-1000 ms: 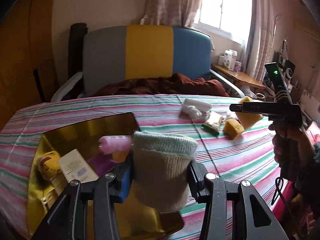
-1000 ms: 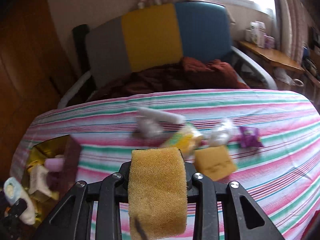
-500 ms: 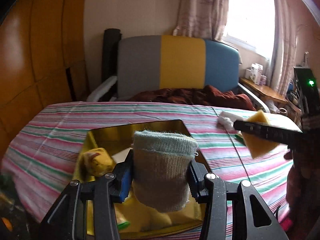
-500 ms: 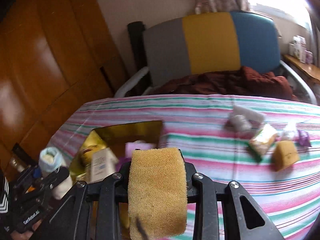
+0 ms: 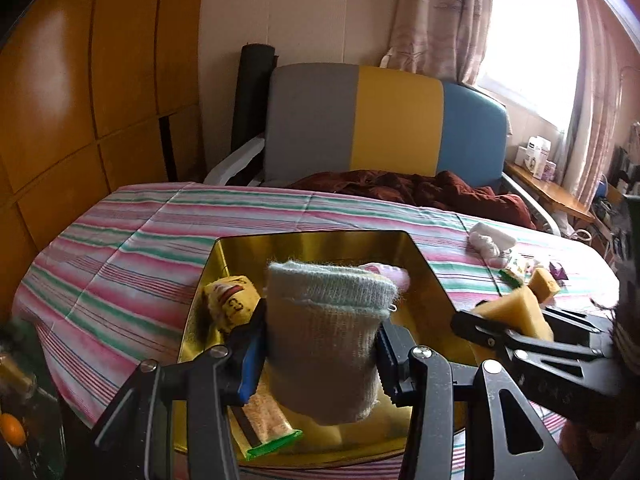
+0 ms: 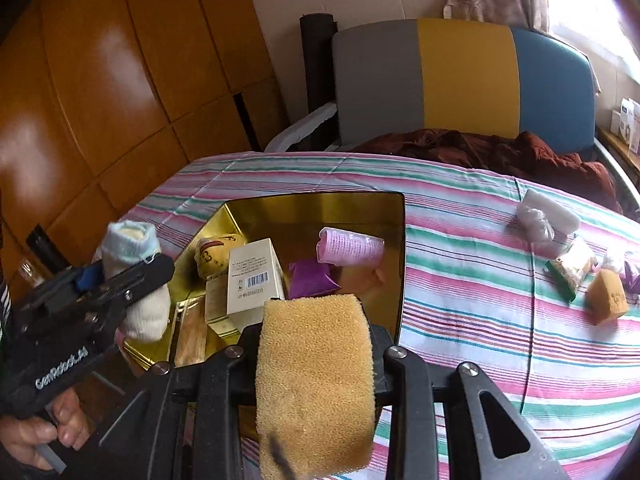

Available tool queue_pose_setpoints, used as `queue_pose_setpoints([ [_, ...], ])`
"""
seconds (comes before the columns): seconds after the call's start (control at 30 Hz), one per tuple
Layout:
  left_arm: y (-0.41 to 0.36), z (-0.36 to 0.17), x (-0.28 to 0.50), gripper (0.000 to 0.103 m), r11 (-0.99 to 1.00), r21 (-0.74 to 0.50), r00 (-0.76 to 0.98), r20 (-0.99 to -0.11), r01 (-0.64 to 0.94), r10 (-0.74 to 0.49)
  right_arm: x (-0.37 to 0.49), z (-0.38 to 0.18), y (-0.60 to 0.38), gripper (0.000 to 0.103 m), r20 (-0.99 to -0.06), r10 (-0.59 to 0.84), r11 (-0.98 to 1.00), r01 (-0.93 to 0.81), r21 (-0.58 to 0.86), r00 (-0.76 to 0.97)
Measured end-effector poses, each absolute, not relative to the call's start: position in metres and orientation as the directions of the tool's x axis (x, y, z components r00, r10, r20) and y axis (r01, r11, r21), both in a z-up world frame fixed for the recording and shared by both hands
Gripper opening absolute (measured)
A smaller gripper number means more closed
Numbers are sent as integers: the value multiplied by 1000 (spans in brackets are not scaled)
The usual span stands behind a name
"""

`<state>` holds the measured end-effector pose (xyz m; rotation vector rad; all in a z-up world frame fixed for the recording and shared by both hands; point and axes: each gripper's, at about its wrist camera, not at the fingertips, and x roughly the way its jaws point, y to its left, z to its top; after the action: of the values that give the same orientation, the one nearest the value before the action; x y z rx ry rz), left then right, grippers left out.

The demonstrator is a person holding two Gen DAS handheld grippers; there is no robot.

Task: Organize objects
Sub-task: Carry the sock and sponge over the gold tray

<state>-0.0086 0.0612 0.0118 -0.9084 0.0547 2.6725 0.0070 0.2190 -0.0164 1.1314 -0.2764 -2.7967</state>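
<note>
Left wrist view: the left gripper clamps a rolled pale knitted sock above the gold metal tray on the striped tablecloth. Right wrist view: the right gripper squeezes a yellow porous sponge near the tray's near edge, beside a white barcode box and pink roller. Risk: both grippers converge on one tray and could collide, or the sponge, released early, could fall outside.

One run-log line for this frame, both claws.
left claw: shut on rolled sock | right claw: shut on sponge | both over gold tray | loose items on striped cloth
</note>
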Motion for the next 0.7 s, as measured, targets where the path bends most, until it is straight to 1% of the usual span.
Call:
queue_pose_setpoints([
  [0.4, 61, 9, -23, 48, -954, -50, -746, -611, -296, 264, 2, -19, 216, 32, -680, -152, -982, 31, 186, -717],
  [0.7, 66, 8, -49, 48, -956, -31, -742, -623, -290, 246, -6, -15, 211, 32, -672, -157, -983, 47, 179, -724],
])
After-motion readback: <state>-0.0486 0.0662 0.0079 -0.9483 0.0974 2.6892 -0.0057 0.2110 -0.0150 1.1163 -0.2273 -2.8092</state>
